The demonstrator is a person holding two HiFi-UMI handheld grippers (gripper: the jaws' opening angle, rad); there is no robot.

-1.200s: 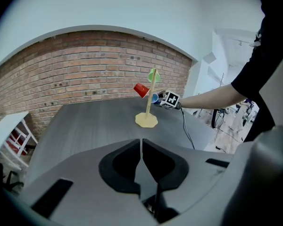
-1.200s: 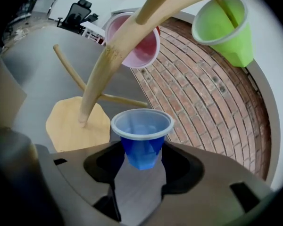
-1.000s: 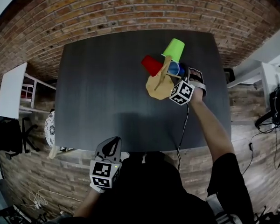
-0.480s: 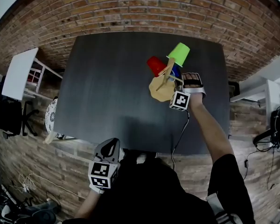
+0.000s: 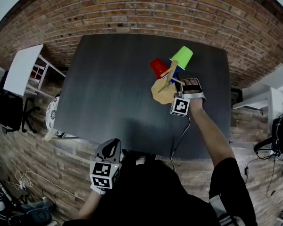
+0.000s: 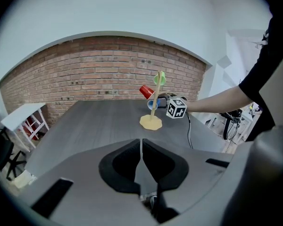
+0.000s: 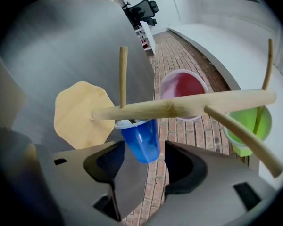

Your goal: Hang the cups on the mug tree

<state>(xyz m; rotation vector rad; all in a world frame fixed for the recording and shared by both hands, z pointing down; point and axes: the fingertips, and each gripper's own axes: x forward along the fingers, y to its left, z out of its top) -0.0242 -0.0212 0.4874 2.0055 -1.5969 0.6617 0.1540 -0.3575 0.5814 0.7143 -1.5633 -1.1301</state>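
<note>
Fingers [image 7: 184, 166] of the right gripper [image 7: 145, 149] stand apart with the blue cup [image 7: 140, 140] between them; the cup hangs on the mug tree [image 7: 179, 105] above them. On the left gripper [image 6: 141, 147] the fingers [image 6: 125, 166] are closed, empty.

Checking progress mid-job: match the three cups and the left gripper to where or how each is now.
1 green cup
2 red cup
3 blue cup
4 left gripper

a shut, empty
b between the right gripper's open jaws
c highest on the mug tree
d middle height on the tree

Pairs: 1c, 2d, 3b, 4a.
</note>
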